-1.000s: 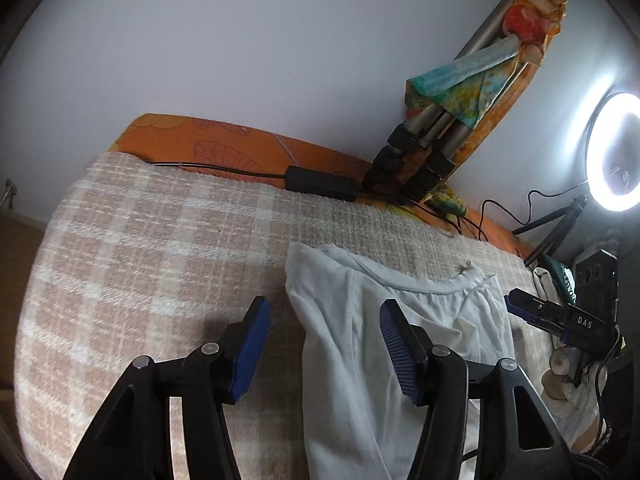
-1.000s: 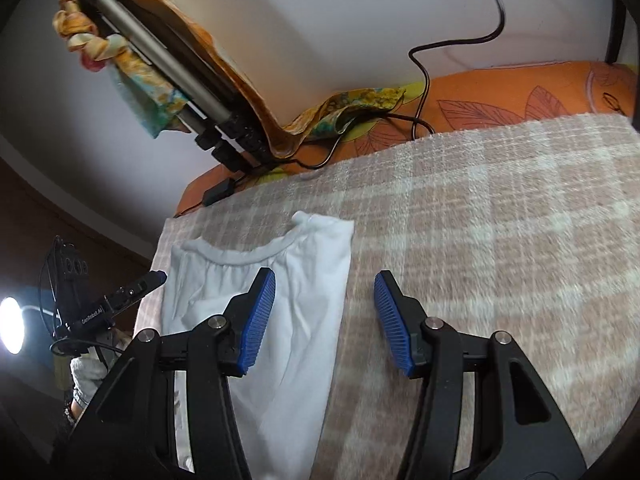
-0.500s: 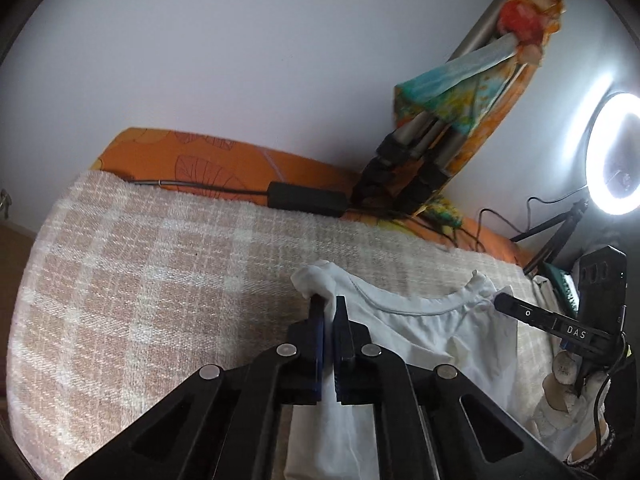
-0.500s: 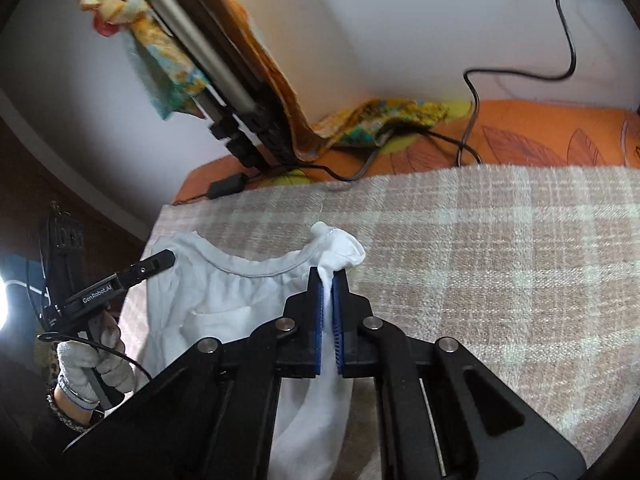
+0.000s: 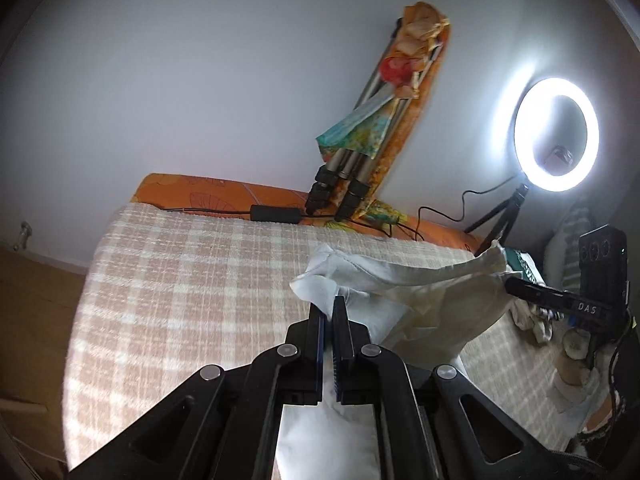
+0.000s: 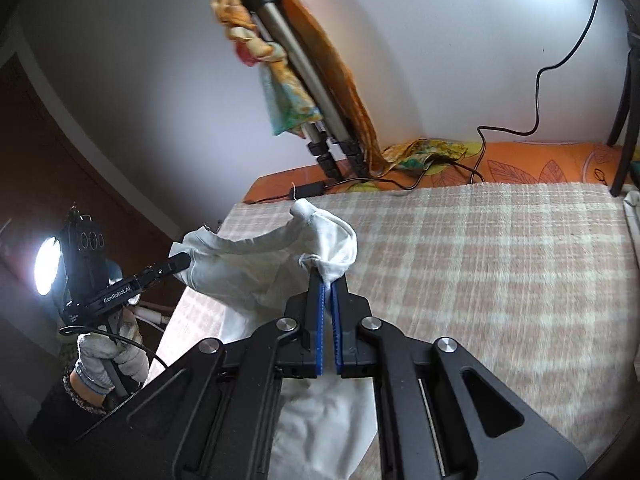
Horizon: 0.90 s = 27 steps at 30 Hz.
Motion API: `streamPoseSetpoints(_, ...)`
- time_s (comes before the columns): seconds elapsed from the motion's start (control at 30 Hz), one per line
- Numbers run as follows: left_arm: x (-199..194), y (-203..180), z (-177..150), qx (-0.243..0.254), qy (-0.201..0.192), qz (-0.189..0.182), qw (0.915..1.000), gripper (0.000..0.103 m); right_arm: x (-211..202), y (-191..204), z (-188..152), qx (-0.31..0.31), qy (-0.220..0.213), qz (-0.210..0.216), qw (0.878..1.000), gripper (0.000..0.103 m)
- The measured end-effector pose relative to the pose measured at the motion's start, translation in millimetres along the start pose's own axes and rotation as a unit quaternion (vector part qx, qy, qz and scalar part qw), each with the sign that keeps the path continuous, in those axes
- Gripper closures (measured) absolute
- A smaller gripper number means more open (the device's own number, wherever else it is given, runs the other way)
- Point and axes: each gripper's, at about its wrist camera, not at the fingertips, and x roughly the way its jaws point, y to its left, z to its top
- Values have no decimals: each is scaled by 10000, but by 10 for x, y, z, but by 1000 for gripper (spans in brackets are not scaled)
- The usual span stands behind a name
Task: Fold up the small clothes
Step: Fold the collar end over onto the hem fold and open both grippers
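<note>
- The left gripper (image 5: 329, 312) has its jaws clamped on one top corner of the white shirt (image 5: 404, 300)
- The right gripper (image 6: 327, 287) has its jaws pinched on the other top corner of the shirt (image 6: 256, 264)
- The shirt's top edge hangs lifted between them above the checked blanket (image 5: 192, 280); its lower part trails down toward the blanket
- A lit ring light (image 5: 556, 134) stands beyond the bed

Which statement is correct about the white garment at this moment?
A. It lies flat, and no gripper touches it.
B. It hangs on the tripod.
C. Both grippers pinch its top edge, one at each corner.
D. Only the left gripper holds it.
C: the left gripper and the right gripper are each shut on a corner of the white garment.
</note>
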Motion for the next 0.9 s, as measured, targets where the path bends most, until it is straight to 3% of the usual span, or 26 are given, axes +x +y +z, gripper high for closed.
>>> streamPoseSetpoints(0.33, -729, -222, -700, 264, 60, 108, 9996, 103, -607, 473, -761, -296, 167, -274, 9990, 98)
streamPoseSetpoints(0.53, -937, -282, -1288, 498, 369, 345, 9975, 103, -741, 656, -1344, -471, 388, -414, 9973, 98)
streamPoseSetpoints(0.77, -1031, -322, -1869, 843, 733, 637, 9917, 102, -787, 818, -1946, -1060, 621, -949, 9879, 98)
streamPoseSetpoints(0.8, -1067, -333, -1936, 924, 766, 644, 9907, 101, -791, 831, -2000, -1135, 642, -1039, 9860, 98)
streamPoseSetpoints(0.87, -1150, -362, -2032, 1065, 787, 668, 9889, 85, -816, 857, -2080, -1305, 648, -1205, 9820, 98)
streamPoseSetpoints(0.9, -1205, -370, -2075, 1118, 768, 695, 9883, 83, -824, 868, -2095, -1347, 672, -1214, 9811, 98)
